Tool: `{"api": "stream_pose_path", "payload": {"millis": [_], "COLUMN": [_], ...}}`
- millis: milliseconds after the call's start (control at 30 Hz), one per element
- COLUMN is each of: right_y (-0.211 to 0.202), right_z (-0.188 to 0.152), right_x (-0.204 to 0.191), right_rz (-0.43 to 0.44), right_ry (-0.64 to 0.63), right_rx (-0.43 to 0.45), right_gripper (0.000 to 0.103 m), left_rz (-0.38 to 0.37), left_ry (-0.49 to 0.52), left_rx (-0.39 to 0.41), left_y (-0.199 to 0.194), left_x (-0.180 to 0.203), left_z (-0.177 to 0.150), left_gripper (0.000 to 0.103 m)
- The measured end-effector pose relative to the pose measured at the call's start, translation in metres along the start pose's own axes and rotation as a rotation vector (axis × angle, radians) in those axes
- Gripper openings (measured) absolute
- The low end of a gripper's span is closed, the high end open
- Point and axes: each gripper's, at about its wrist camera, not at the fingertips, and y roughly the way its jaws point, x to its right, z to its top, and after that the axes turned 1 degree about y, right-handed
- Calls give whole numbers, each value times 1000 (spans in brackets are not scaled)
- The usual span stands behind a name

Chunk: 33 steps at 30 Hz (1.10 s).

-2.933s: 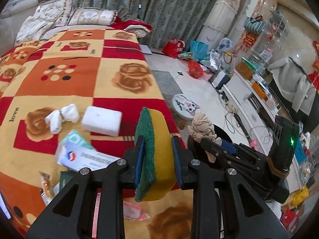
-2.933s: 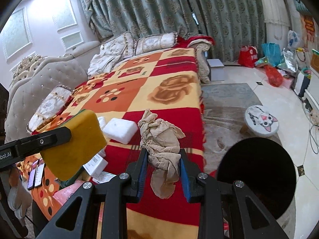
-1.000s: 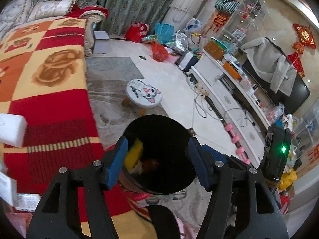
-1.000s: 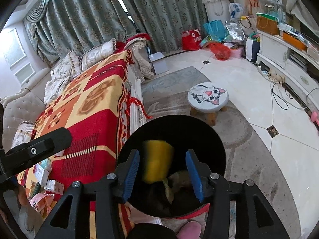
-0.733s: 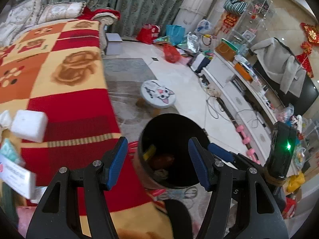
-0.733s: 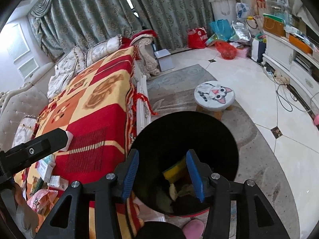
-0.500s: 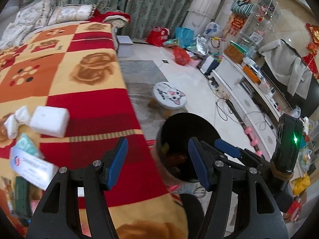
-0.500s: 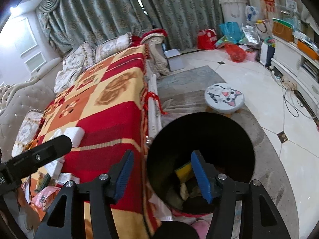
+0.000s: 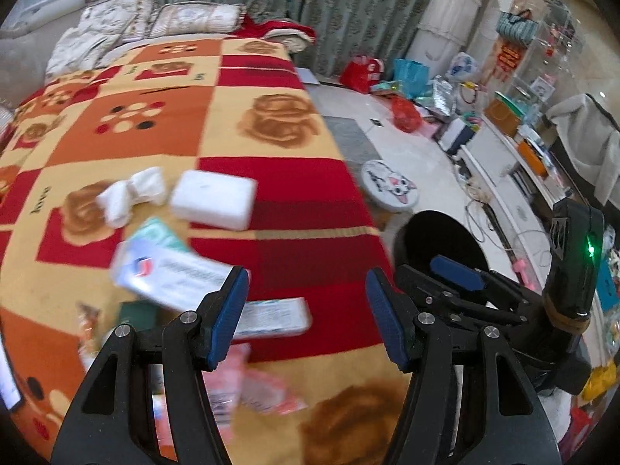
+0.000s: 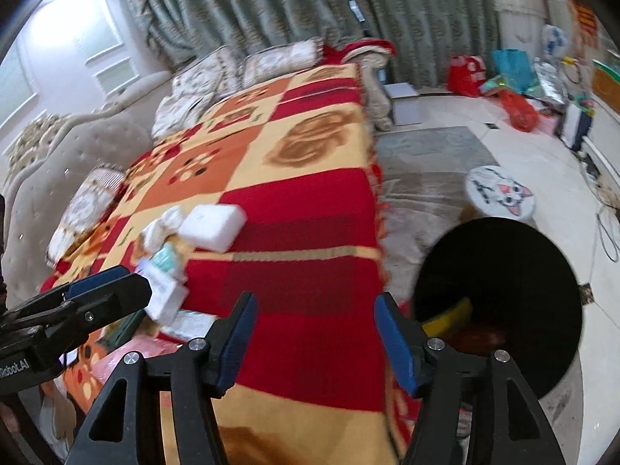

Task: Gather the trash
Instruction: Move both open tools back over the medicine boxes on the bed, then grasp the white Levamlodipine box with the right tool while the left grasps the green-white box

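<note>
Both grippers are open and empty. My left gripper [image 9: 306, 317] hovers over the near end of the bed blanket [image 9: 248, 89], above scattered trash: a white foam block [image 9: 213, 199], a knotted white tissue [image 9: 130, 193], a white and blue box [image 9: 166, 275], a flat packet [image 9: 271, 317] and pink wrappers [image 9: 267, 387]. My right gripper [image 10: 316, 339] is over the blanket's edge [image 10: 310, 232]. The black trash bin [image 10: 500, 298] stands on the floor to its right, with a yellow sponge [image 10: 447, 317] inside. The foam block [image 10: 213, 226] lies farther up the bed.
A round cat-face stool [image 9: 389, 188] stands on the grey rug [image 10: 430, 147] beyond the bin. Bags and clutter [image 9: 403, 77] line the far floor. A low white cabinet [image 9: 503, 162] runs along the right. Pillows [image 9: 193, 19] lie at the bed's head.
Both grippers let their loads, the sponge and the beige cloth, fall into the bin. Both have since swung left, from above the bin back over the bed.
</note>
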Motion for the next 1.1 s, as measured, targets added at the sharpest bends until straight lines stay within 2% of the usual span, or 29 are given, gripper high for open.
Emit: {"api": "stream_pose_path", "payload": {"millis": [233, 367, 633, 833, 1100], "right_y": [20, 32, 71, 98, 113], "right_z": [0, 0, 0, 2, 5], "right_x": [-48, -83, -141, -161, -165], "right_rz": [82, 123, 150, 136, 111], "right_ry": [-99, -205, -422, -563, -617], "right_rx": [-49, -83, -163, -192, -216], "right_gripper": [64, 65, 69, 71, 72], "left_rz": [77, 129, 204, 174, 141], "left_ry": [-50, -80, -138, -206, -257], "left_rx": [-1, -14, -98, -139, -171], "left_y": [-24, -35, -49, -36, -8], "left_x": [-54, -89, -144, -157, -170], "left_z": [-16, -29, -70, -90, -94], "left_gripper": [62, 62, 62, 62, 62]}}
